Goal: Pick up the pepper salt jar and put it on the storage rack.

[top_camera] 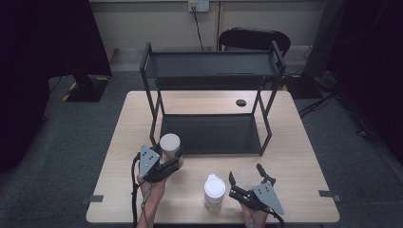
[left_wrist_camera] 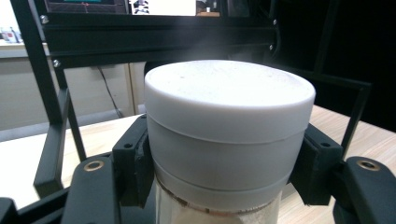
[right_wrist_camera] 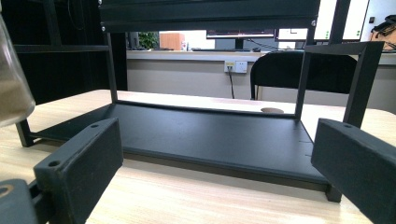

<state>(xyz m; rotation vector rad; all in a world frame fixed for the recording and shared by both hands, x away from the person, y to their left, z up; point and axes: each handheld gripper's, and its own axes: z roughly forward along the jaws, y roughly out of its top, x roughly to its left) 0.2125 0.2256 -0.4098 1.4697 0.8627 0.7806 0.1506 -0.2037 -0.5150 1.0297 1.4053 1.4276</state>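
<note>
Spanning grey carpet (top_camera: 71,142), wooden table (top_camera: 294,142) under black shelf rack (top_camera: 211,66).

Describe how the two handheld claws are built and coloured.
Both the left claw and right claw are matte black with two blocky, flat-faced fingers. Each carries a grey three-cornered plate on top and brass-ringed screw holes; a black cable trails back.

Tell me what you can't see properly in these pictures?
- Held jar: left gripper view, the bottom edge cuts off its lower part, and the left tongs cover its sides.
- Second jar: high view, its white lid hides the contents; in the right gripper view the left edge crops it to a glass sliver.
- Wall socket: high view, too small for detail.
- Chair: high view, the rack hides its seat.
</note>
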